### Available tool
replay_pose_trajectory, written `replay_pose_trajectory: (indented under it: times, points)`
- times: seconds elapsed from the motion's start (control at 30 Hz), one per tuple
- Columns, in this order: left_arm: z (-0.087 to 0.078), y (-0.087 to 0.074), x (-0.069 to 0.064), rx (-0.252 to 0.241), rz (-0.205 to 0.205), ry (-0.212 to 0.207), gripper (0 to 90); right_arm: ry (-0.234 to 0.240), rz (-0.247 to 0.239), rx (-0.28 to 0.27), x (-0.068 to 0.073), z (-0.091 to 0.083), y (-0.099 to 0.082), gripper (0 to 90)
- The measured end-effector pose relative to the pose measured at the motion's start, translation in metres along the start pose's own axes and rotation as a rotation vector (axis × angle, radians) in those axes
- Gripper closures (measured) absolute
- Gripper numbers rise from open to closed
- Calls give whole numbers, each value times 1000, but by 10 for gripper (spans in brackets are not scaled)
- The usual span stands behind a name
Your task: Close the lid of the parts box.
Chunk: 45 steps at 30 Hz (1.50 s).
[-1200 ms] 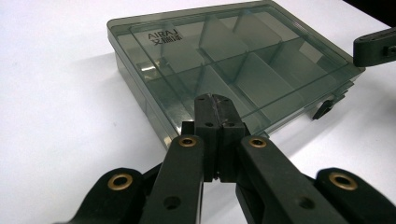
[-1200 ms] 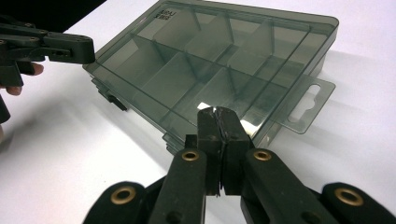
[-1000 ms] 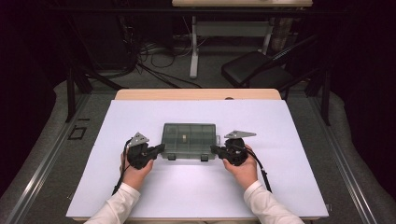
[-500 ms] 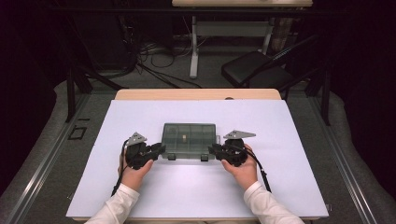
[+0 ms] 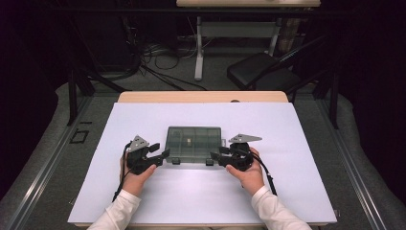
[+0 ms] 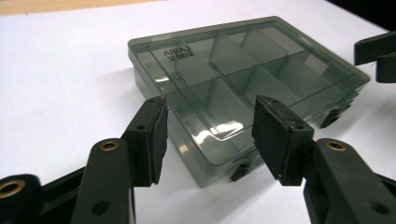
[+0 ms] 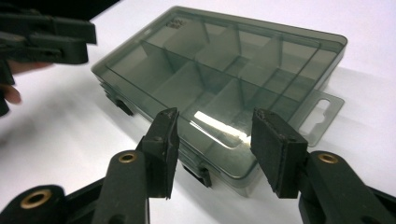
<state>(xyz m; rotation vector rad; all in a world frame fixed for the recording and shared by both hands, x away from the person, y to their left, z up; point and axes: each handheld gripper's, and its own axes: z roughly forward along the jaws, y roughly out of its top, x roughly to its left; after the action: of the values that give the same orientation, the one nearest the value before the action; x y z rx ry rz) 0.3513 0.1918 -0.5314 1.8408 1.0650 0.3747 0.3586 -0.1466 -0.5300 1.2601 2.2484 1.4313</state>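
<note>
A smoky grey see-through compartment box lies flat with its lid down on the white sheet. Two black latches sit on its near side. My left gripper is at the box's near left corner, and its jaws have just been opening. In the left gripper view the box corner lies between the spread jaws of this gripper, and the pads stand clear of it. My right gripper is at the near right corner and has likewise just been opening. Its spread jaws straddle the box corner without pressing on it.
The white sheet covers a wooden table whose far edge shows bare. Beyond it stand a black chair, a table leg and cables on the floor. The box's hang tab juts from its side.
Both grippers' jaws have opened from shut. The hands and the box have stayed where they were.
</note>
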Motion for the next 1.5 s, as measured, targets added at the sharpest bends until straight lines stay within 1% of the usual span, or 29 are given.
replay_pose_trajectory:
  times: [0.03,0.07,0.1,0.17,0.23,0.3,0.37,0.4,0.43,0.47,0.57,0.67,0.77,0.87,0.93,0.97,1.0,1.03,1.1,1.13,1.2,1.3,1.5]
  points:
    - [0,0,0,-1,-4,5,449,15,9,-4,0,0,0,523]
    - [-1,1,1,6,-9,-5,449,26,15,1,-1,0,0,532]
    - [0,1,1,11,-22,-16,449,29,22,4,0,0,0,531]
    - [-1,1,2,25,-23,-12,441,23,5,10,0,0,0,508]
    - [-2,1,3,39,-41,-18,437,38,-1,10,2,0,0,474]
    - [-3,2,5,46,-41,-9,384,29,-24,11,4,1,0,418]
    - [-4,3,6,49,-48,-14,329,32,-11,38,6,0,1,362]
    - [-5,3,6,52,-47,-15,301,32,-5,38,6,0,1,346]
    - [-6,3,6,44,-46,-7,283,23,-8,35,6,0,1,325]
    - [-6,4,6,47,-34,1,262,11,-8,28,6,0,2,304]
    - [-8,4,6,53,-21,13,199,-20,-2,26,6,-4,3,249]
    - [-9,3,5,48,-15,18,165,-46,-6,4,5,-8,4,206]
    - [-12,3,6,44,-6,18,157,-65,-4,-3,5,-12,6,161]
    - [-15,2,6,44,-2,20,155,-94,-14,-4,4,-17,6,156]
    - [-17,1,6,42,-5,21,154,-103,-19,-11,3,-19,5,154]
    - [-18,1,6,34,-9,18,154,-109,-22,-10,2,-20,5,153]
    - [-19,1,7,38,-10,13,154,-119,-24,-11,2,-21,4,152]
    - [-20,0,6,35,-17,18,153,-127,-29,-12,2,-22,4,152]
    - [-22,-1,6,35,-11,18,153,-142,-44,-3,1,-25,2,153]
    - [-23,-1,6,36,-6,18,149,-149,-40,-4,1,-25,1,153]
    - [-25,-2,7,44,-4,18,135,-157,-46,-2,0,-28,0,152]
    - [-28,-4,9,39,-5,13,109,-173,-45,2,-1,-32,-3,151]
    - [-36,-7,15,30,-14,32,91,-193,-45,-1,-4,-42,-7,151]
